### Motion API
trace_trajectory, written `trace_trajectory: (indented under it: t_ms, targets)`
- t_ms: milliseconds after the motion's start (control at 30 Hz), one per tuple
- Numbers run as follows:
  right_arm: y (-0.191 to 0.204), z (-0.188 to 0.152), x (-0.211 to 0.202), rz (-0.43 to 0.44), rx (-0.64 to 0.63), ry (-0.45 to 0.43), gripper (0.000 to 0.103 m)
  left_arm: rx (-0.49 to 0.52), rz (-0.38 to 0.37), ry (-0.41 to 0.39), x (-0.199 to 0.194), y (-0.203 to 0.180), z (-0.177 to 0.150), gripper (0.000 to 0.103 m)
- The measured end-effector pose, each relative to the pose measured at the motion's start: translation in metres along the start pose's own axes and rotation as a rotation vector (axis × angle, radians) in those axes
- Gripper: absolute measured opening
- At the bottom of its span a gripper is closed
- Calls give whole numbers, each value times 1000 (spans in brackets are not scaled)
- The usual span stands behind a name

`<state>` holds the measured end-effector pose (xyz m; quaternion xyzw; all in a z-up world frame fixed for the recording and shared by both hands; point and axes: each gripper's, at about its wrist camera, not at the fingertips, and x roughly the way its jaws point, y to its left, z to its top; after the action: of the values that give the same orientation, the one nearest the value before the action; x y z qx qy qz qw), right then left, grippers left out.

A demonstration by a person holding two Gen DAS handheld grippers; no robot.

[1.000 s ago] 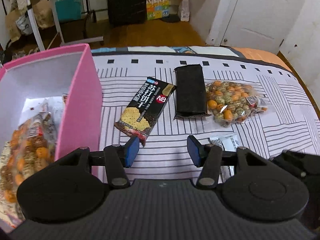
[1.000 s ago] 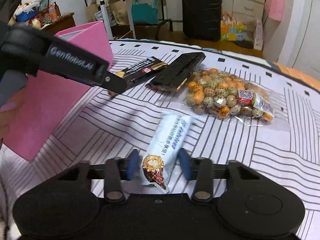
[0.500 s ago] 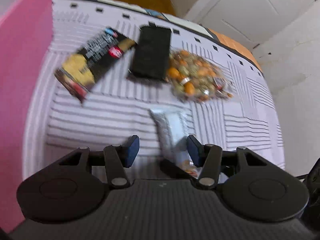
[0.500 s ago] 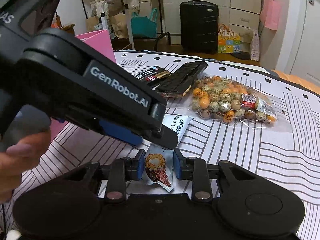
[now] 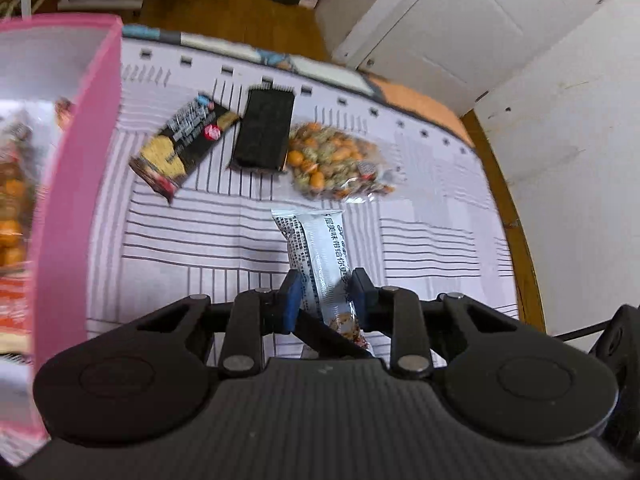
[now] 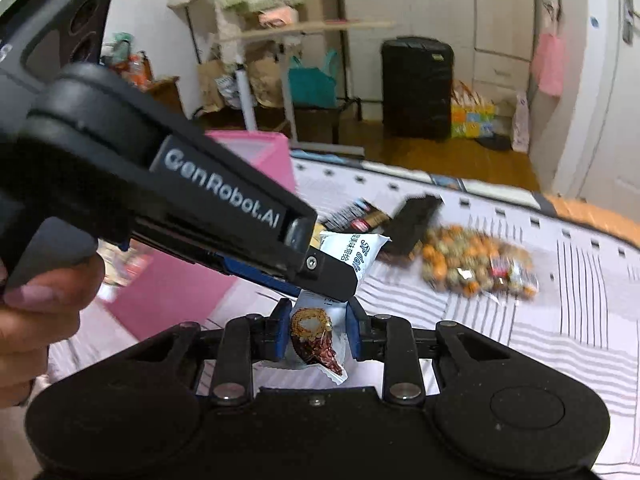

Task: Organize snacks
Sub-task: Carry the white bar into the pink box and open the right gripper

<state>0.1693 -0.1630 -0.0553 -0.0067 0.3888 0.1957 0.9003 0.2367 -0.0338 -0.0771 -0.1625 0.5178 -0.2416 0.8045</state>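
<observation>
Clearly, you were midway through a handover when this was caught. Your right gripper [image 6: 316, 334] was clamped on the lower end of the white snack packet [image 6: 316, 332], and your left gripper [image 5: 325, 294] had its blue pads closed against the same packet [image 5: 320, 256] a little further up, so both tongs grasped one item, lifted above the striped cloth [image 5: 200, 240].

As for progress: the pink box [image 5: 76, 200], at nine o'clock in the left wrist view, already held at least one bag of orange snacks, though its contents were blurred and partly cut off. Three items waited on the cloth: the black cracker pack [image 5: 184, 148] at eleven o'clock, the plain black packet [image 5: 264, 128] touching it at twelve, and the clear bag of mixed nuts [image 5: 336, 164] at one o'clock, its edge against the black packet.

So by my judgement you were somewhat under halfway. The white packet had to reach the box, and those three had to follow.
</observation>
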Motion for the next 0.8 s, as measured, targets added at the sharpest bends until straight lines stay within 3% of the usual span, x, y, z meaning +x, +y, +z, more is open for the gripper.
trace_trajectory:
  t_ms: [167,367,567,800]
  targets:
    - [26,24,-18,49,-27,-32,34,26,22,-93,-57,-6,-6,26]
    - [62,51,-11,151,-103,-52,34,2,75,-195,-111,9,-9,27]
    - [94,68,22,327,-167,-70,34,-66,159,-277,-155,49,-14,27]
    - [135,74,80,480,-172,-14,34,-185,304,-305,-170,105,-21,27]
